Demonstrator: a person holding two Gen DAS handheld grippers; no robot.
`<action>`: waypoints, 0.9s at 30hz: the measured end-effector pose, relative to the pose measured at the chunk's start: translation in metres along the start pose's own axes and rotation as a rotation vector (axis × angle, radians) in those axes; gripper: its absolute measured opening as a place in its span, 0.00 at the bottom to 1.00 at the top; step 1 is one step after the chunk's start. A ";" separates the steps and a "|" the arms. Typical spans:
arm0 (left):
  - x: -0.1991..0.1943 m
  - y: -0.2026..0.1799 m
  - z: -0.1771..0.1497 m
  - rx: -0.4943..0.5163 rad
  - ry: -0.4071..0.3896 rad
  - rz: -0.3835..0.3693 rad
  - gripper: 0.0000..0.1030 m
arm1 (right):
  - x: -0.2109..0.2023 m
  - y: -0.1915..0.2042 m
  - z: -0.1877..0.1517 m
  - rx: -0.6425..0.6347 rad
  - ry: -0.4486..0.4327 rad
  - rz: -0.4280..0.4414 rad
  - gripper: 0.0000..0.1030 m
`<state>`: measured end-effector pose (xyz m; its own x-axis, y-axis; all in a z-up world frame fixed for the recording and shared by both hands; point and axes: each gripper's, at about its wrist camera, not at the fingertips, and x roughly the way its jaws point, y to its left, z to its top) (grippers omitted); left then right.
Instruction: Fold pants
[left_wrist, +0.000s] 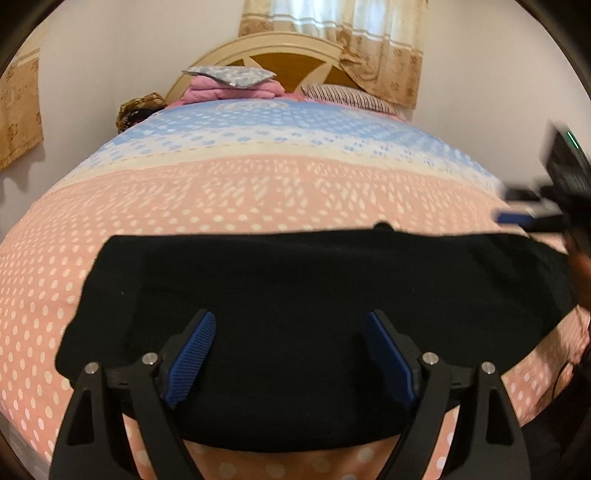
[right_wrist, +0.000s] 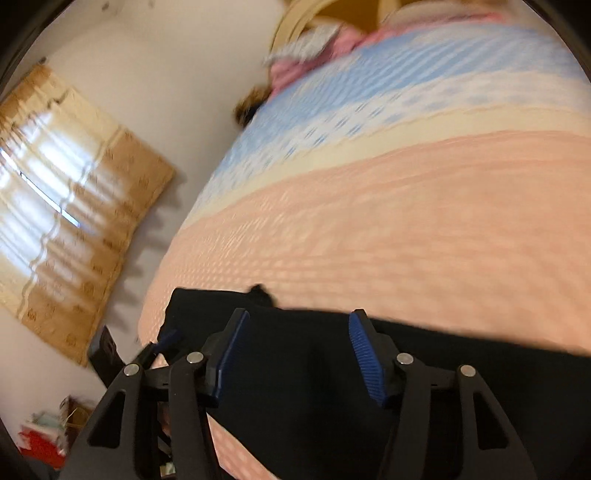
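Observation:
The black pants (left_wrist: 295, 295) lie flat in a wide folded band across the near part of the bed (left_wrist: 258, 192). My left gripper (left_wrist: 290, 325) is open and empty, its blue pads spread over the pants' near left part. My right gripper (right_wrist: 299, 325) is open and empty above the pants (right_wrist: 314, 387), which fill the lower part of the blurred right wrist view. The right gripper also shows at the right edge of the left wrist view (left_wrist: 532, 218), past the pants' far right corner. The left gripper's tip shows in the right wrist view (right_wrist: 162, 343).
The bed has a pink and blue dotted cover. Folded pink clothes with a grey pillow (left_wrist: 232, 83) and a striped pillow (left_wrist: 347, 96) lie by the headboard (left_wrist: 280, 48). Curtains (right_wrist: 74, 206) hang on the left wall. Clutter (right_wrist: 48, 435) sits on the floor at left.

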<state>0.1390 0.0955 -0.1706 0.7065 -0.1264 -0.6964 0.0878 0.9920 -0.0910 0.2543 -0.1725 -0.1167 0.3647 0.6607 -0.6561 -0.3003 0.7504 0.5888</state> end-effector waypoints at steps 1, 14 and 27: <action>0.001 -0.002 -0.003 0.011 0.006 0.001 0.84 | 0.018 0.009 0.008 -0.006 0.029 0.000 0.54; 0.006 -0.014 -0.006 0.044 -0.006 -0.033 0.91 | 0.145 0.033 0.032 0.085 0.298 0.050 0.20; 0.008 -0.022 -0.012 0.093 -0.012 -0.018 0.96 | 0.151 0.037 0.030 -0.009 0.229 0.017 0.06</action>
<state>0.1338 0.0729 -0.1829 0.7128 -0.1443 -0.6863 0.1649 0.9857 -0.0360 0.3250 -0.0455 -0.1803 0.1505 0.6590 -0.7370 -0.3125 0.7390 0.5969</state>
